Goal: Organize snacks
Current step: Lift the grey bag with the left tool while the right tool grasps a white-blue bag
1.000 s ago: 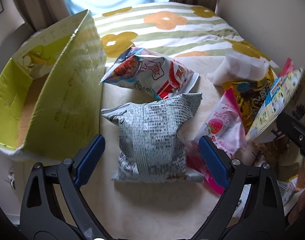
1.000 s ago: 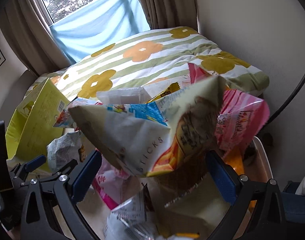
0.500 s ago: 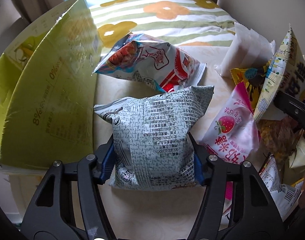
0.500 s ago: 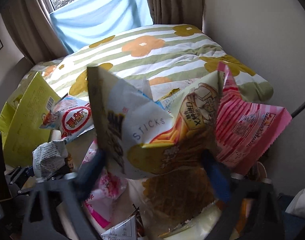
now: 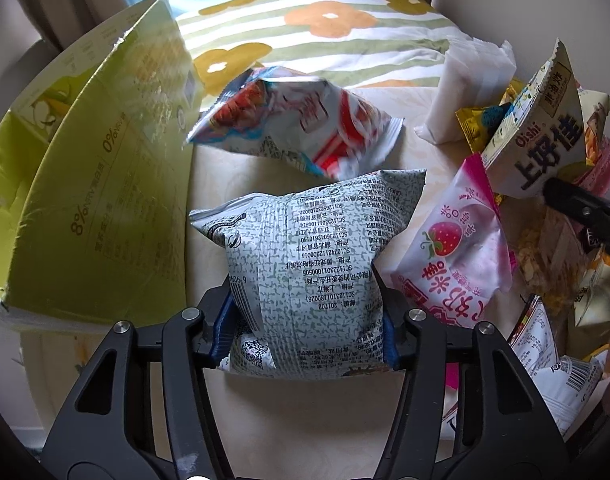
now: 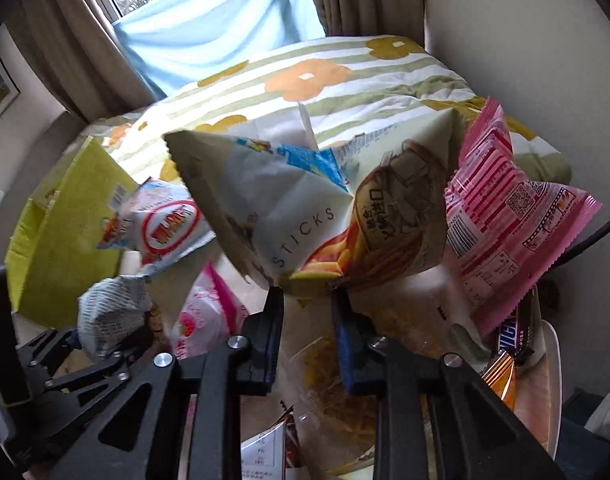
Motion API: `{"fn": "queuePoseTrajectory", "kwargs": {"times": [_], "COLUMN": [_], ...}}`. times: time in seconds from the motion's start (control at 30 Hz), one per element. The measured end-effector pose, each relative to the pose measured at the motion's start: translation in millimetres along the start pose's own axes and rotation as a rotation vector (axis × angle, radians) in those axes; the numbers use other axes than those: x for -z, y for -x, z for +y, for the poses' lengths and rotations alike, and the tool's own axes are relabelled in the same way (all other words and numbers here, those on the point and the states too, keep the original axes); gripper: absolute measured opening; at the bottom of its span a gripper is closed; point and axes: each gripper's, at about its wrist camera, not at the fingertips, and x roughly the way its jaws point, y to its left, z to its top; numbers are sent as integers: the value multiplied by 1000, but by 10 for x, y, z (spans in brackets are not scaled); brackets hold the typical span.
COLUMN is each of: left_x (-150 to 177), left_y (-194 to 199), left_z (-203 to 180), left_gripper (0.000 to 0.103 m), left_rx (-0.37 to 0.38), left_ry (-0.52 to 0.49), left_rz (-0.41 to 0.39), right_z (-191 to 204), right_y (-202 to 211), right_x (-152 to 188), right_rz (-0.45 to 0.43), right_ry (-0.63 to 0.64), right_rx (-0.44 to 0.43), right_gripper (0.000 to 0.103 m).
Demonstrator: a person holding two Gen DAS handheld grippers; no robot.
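Grippers: two, the left gripper (image 5: 307, 332) and the right gripper (image 6: 307, 334).
Cardboard boxes: one green box (image 5: 93, 200).
Snack bags clearly countable: five — grey bag (image 5: 305, 264), red-and-white bag (image 5: 297, 128), strawberry bag (image 5: 457, 248), sticks bag (image 6: 317, 216), pink striped bag (image 6: 501, 216).
Chocolate bars: one (image 6: 513, 332).
Further packets: partly hidden, count unclear.

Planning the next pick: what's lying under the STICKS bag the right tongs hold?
Under the STICKS bag, a clear packet of yellowish snacks shows between the right tongs. What lies beneath it is covered.
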Motion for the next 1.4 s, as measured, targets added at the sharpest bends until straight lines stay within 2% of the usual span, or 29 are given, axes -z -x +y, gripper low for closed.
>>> {"fn": "queuePoseTrajectory", "kwargs": {"times": [0.1, 0.17, 0.2, 0.23, 0.27, 0.3, 0.47, 0.67, 0.8, 0.93, 1.0, 1.2, 1.3, 1.4], "left_x": [-14, -20, -33, -41, -37, -31, -10, -13, -19, -27, -32, -56, -65, -69], "left_y": [7, 14, 14, 16, 21, 30, 57, 83, 88, 56, 43, 12, -17, -38], "left_z": [5, 8, 11, 12, 11, 13, 17, -14, -14, -12, -16, -22, -11, -8], "left_gripper": [52, 52, 52, 52, 52, 52, 52, 52, 52, 52, 52, 52, 52, 52], "left_rx": [3, 4, 5, 6, 6, 6, 4, -3, -8, -10, -10, -10, -9, -11], "left_ry": [7, 10, 13, 15, 16, 16, 17, 15, 22, 25, 25, 28, 31, 32], "left_rz": [2, -1, -3, -4, -5, -8, -10, -7, -4, 5, 7, 10, 17, 20], "right_z": [2, -12, -28, -48, -75, -101, -137, -56, -9, -237, -301, -392, -406, -438], "right_y": [97, 162, 192, 232, 269, 290, 440, 449, 337, 64, -57, -363, -437, -465], "right_x": [-6, -9, -6, -12, -26, -46, -151, -468, -578, -631, -594, -465, -410, -363], "right_rz": [11, 35, 33, 26, 16, 7, -94, -58, -51, 13, 48, 158, 184, 205], "right_ry": [66, 142, 161, 184, 200, 208, 284, 232, 152, -87, -150, -246, -260, -277], "right_rx": [-27, -10, -6, -6, -12, -15, -32, -121, -75, -55, -65, -147, -165, -196], "right_gripper": [23, 28, 44, 76, 92, 103, 103, 103, 103, 103, 103, 103, 103, 85]}}
